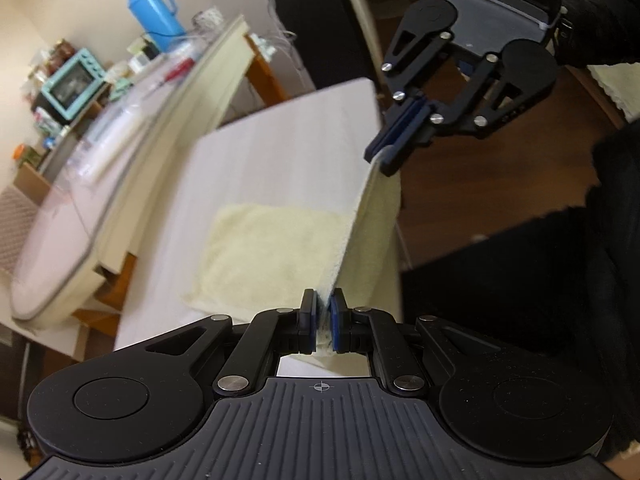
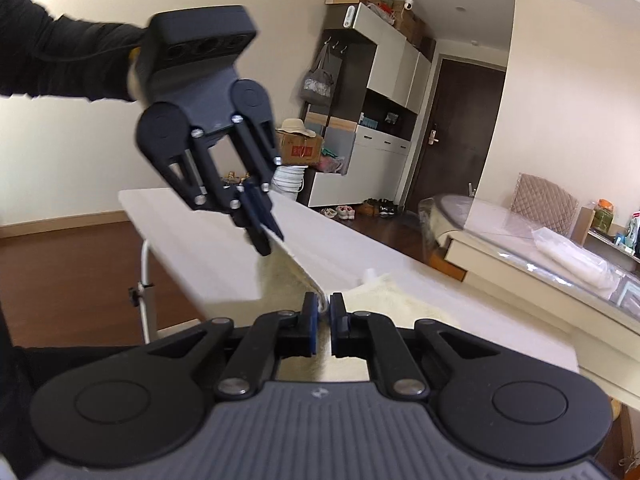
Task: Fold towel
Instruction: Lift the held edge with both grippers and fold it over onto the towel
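1. Here, my left gripper (image 1: 324, 312) has its blue-padded black fingers (image 1: 309, 316) pinched closed on a corner of the pale yellow fluffy terry towel (image 1: 264, 256).
2. My right gripper (image 2: 324, 312) is likewise clamped on the opposite corner; no earlier view bears on its jaws.
3. The towel's held edge is stretched taut between both grippers, raised off the white rectangular wood-grain table (image 1: 280, 140); the rest lies flat on the tabletop.
4. The left gripper tilts steeply downward; the right points more level, held by a black-sleeved arm (image 1: 600, 20).
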